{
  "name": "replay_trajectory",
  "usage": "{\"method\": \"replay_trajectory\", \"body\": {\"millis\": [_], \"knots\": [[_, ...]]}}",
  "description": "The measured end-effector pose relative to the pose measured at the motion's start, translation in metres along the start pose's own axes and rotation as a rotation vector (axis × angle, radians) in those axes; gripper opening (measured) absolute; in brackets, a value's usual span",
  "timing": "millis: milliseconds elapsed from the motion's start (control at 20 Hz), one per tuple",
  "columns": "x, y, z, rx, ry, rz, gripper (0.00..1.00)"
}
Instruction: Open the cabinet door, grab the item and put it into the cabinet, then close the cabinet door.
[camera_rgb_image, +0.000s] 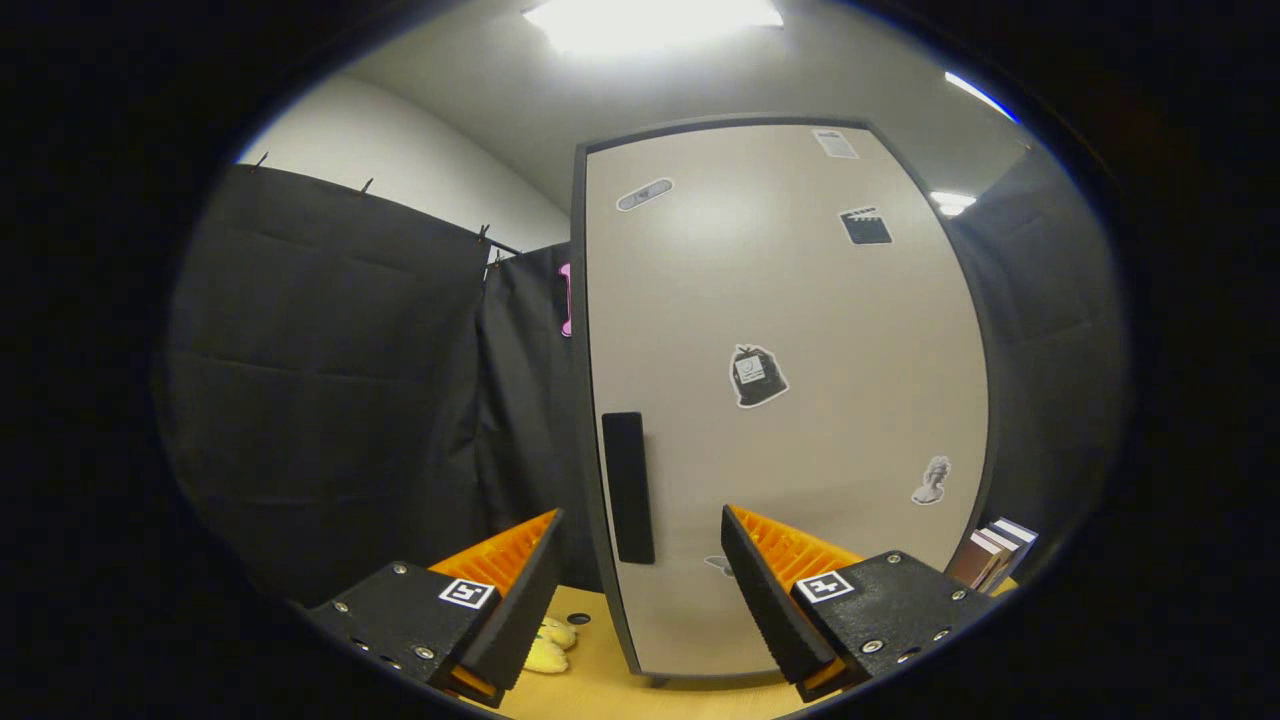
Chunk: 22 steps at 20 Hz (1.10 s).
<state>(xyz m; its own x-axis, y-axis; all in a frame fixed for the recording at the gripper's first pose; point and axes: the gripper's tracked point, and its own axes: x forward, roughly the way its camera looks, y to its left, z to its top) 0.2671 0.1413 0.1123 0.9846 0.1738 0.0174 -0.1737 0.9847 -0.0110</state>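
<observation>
My gripper (640, 570) is level and faces the cabinet door (780, 400), fingers spread wide with nothing between them. The closed door's lower left edge and its one dark vertical handle (628, 487) stand in the gap just ahead of the fingers. I count six stickers on the door (757, 376); any writing on them is too small to read. One yellow plush item (550, 645) lies on the wooden table (610, 690) beside my left finger (520, 600). Several books (995, 552) stand to the right of the cabinet.
</observation>
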Motion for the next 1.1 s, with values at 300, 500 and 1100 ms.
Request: {"method": "replay_trajectory", "body": {"millis": [300,500,1100], "knots": [[0.051,0.009,-0.013,-0.021,0.061,-0.005,0.89],[0.072,0.004,-0.018,0.000,0.079,-0.038,0.70],[0.074,0.008,-0.027,-0.007,0.160,-0.015,0.22]]}}
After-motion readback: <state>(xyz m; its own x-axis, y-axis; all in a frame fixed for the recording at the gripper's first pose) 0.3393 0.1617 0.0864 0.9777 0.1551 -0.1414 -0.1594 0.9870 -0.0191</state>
